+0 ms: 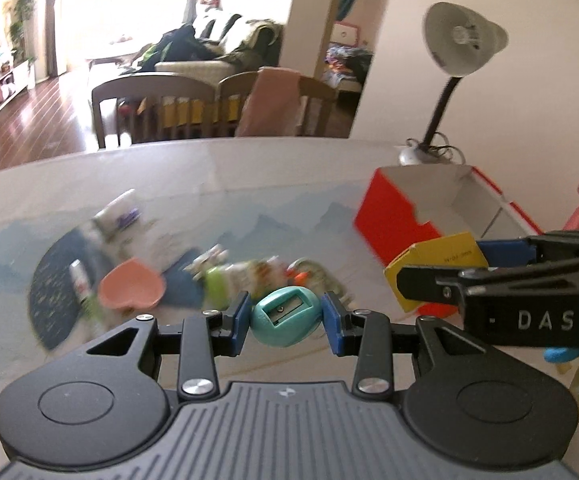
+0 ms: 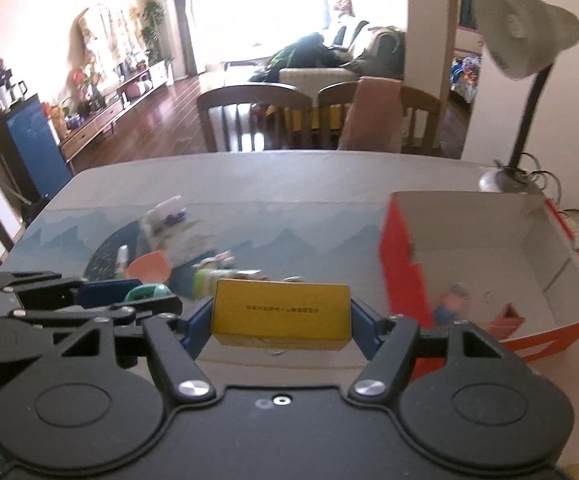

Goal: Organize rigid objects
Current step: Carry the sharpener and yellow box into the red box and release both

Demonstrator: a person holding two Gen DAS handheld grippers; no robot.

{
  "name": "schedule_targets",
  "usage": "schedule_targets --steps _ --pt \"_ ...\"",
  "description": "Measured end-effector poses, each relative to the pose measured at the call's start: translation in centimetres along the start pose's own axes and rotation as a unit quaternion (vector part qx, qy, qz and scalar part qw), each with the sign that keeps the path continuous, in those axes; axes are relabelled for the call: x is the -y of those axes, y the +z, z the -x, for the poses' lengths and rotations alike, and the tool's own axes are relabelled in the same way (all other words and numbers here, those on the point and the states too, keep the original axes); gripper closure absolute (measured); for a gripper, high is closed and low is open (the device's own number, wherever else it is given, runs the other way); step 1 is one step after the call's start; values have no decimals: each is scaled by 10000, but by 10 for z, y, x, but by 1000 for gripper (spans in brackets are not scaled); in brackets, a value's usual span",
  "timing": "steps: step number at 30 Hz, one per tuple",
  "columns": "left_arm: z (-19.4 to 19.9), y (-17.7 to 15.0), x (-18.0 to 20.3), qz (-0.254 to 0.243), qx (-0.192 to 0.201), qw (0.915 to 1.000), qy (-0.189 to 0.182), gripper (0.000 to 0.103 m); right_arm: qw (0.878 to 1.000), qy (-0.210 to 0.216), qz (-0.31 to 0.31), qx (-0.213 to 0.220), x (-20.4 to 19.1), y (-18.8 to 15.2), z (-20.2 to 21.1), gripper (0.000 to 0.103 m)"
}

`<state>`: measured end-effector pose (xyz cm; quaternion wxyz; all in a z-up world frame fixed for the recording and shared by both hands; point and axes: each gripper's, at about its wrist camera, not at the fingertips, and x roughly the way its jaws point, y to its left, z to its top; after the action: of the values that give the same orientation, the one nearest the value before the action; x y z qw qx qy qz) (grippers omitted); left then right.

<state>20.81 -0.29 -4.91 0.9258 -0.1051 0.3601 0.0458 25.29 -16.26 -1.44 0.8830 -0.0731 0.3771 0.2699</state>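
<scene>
My right gripper (image 2: 281, 318) has its jaws spread wide and clamped on the short ends of a yellow carton (image 2: 281, 312), held in the air just left of the open red box (image 2: 401, 256) on the table (image 2: 249, 176); it looks light and stiff but crushable, so I'd keep the pads on its ends. My left gripper (image 1: 285, 316) is nearly closed on a teal pencil sharpener (image 1: 283, 316), a small, hard, rounded shell likely to slip unless pinched across its middle
</scene>
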Motion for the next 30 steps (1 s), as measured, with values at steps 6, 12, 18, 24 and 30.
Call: schedule_targets --steps 6,12,18,24,30 --pt "-22 27 44 -239 34 9996 -170 65 9995 -255 -150 132 50 3 6 34" --pt "-51 54 93 -546 56 9980 -311 65 9981 -522 -288 153 99 5 1 34" --pt "-89 80 135 -779 -81 9959 -449 65 9963 -768 -360 150 142 5 -9 34" --pt "-132 97 172 -1064 -304 9925 -527 65 9938 -1025 -430 28 178 3 -25 34" --pt "-176 108 203 -1318 -512 9889 -458 65 9909 -1253 -453 -184 204 -4 -44 34"
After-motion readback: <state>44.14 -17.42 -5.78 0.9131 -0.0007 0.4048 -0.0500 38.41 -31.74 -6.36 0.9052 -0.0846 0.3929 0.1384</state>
